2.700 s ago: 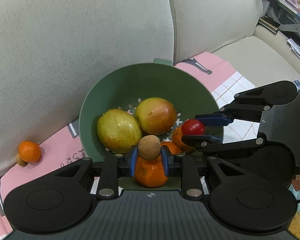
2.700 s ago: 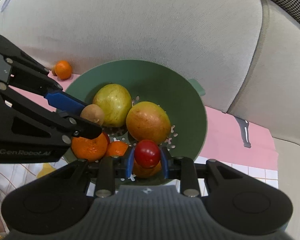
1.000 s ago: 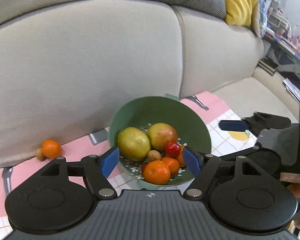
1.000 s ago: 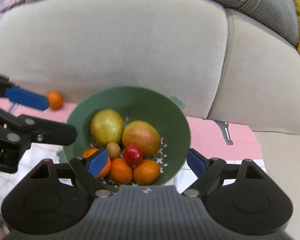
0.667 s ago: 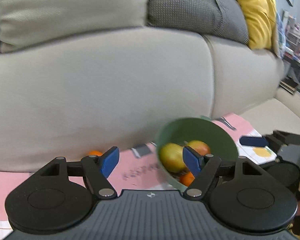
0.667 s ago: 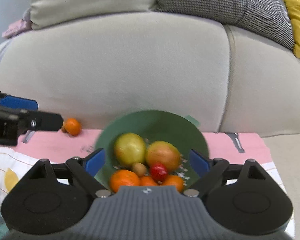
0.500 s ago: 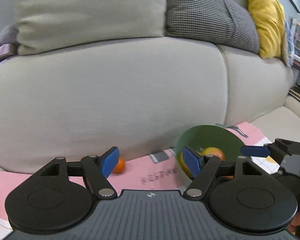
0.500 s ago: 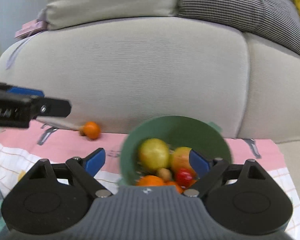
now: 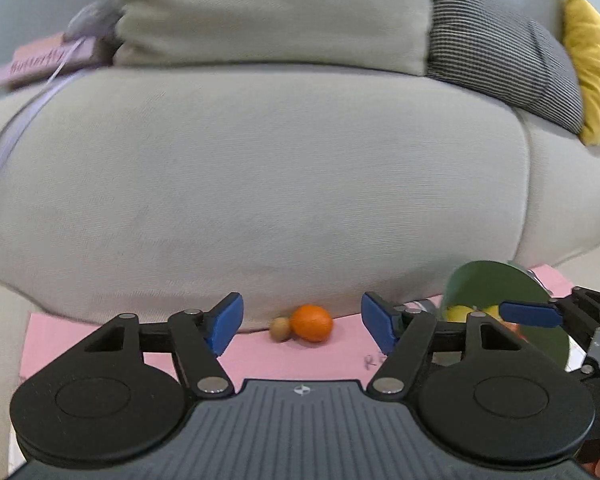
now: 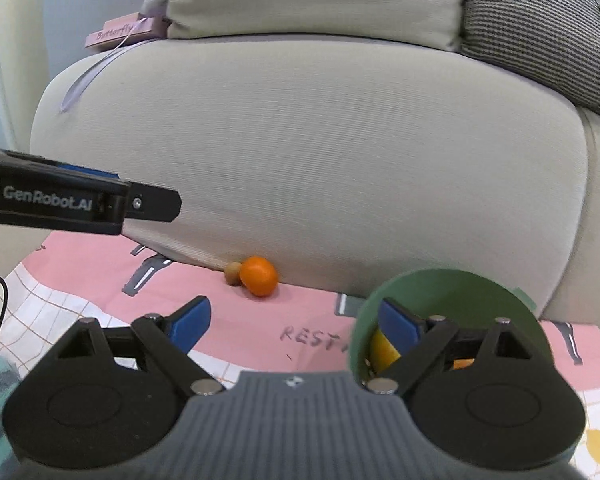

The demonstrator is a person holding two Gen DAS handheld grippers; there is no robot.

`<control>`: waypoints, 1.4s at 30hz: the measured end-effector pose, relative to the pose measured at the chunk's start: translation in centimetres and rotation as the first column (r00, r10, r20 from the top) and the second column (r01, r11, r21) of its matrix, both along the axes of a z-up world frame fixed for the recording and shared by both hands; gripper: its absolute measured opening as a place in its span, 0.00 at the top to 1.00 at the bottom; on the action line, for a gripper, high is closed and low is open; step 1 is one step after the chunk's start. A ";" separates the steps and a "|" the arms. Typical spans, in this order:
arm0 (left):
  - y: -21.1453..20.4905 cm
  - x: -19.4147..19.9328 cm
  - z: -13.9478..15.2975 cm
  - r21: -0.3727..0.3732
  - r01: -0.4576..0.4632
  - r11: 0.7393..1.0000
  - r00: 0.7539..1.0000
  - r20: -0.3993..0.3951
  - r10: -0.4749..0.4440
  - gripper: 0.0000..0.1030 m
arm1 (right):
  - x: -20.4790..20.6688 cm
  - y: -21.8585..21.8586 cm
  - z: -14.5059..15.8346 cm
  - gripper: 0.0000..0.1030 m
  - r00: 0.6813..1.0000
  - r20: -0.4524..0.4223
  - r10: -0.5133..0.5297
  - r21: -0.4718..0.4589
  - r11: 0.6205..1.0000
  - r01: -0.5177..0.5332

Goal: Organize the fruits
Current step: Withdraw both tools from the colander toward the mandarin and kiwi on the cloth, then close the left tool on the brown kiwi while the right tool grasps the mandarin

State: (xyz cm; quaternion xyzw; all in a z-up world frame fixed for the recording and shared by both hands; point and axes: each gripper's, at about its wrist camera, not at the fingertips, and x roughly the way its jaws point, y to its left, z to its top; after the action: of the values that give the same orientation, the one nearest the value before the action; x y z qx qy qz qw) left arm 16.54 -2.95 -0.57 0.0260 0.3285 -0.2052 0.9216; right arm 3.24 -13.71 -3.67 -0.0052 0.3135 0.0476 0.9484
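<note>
A: How do the tools stand?

B: The left gripper [image 9: 302, 326] is spread wide, its blue pads [image 9: 224, 323] far apart and holding nothing. Between them, from the left wrist view, sit the orange [image 9: 312, 323] and the small brown fruit [image 9: 281, 329], though neither pad touches them; both fruits lie further off.

A: And the right one?

B: The right gripper [image 10: 296, 330] is wide open too, and empty. Its right-hand pad [image 10: 398, 328] stands in front of the green bowl [image 10: 440, 292], so I cannot tell whether it touches the rim.

A: Where is the loose fruit?

B: On the pink mat [image 10: 308, 312], tucked against the base of the sofa cushion [image 10: 300, 152]. In the right wrist view the orange [image 10: 259, 275] is near 12 o'clock of that gripper's gap, slightly to the left. The brown fruit [image 10: 233, 273] touches it at its 9 o'clock.

A: Which way does the orange point?

B: It is nearly round; its slightly longer axis looks to run about 10 to 4 o'clock in the right view. I cannot make out a stem.

A: And the bowl?

B: At roughly 3 o'clock of the orange, near it but apart. In the left view the bowl [image 9: 496, 284] opens toward the camera and somewhat left, with yellow fruit [image 9: 460, 314] showing low inside. The right gripper's blue pad [image 9: 530, 314] shows in front of it there.
</note>
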 end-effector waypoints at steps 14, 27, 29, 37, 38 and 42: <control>3.1 3.6 -5.5 -0.060 -0.062 0.996 0.990 -0.132 0.054 0.43 | 5.1 3.4 -3.9 0.47 0.990 -0.061 0.129 -0.064 0.989 -0.133; 1.5 7.5 -9.8 -0.017 -0.011 1.000 0.972 -0.236 0.006 0.55 | 10.0 3.8 -7.8 0.53 0.984 -0.106 0.143 -0.088 0.984 -0.153; 1.2 8.0 -10.2 -0.002 -0.006 1.000 0.970 -0.244 0.005 0.55 | 10.6 3.9 -8.2 0.54 0.983 -0.108 0.151 -0.096 0.982 -0.162; 1.4 9.2 -11.2 0.027 -0.008 1.000 0.964 -0.265 0.015 0.55 | 13.1 4.6 -9.3 0.54 0.981 -0.101 0.165 -0.104 0.979 -0.175; 1.5 9.3 -11.3 0.028 -0.012 1.000 0.963 -0.269 0.020 0.55 | 13.4 4.7 -9.4 0.54 0.981 -0.099 0.165 -0.102 0.979 -0.175; 2.1 9.3 -11.6 0.028 -0.024 0.999 0.961 -0.275 0.031 0.55 | 14.3 5.6 -9.9 0.54 0.980 -0.096 0.174 -0.112 0.977 -0.184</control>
State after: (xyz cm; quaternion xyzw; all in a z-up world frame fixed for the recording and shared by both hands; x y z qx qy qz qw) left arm 25.82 -0.88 -12.20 0.0037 0.4564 -0.1899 0.8692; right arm 17.57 -8.14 -13.54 -0.0884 0.3543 0.1141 0.9239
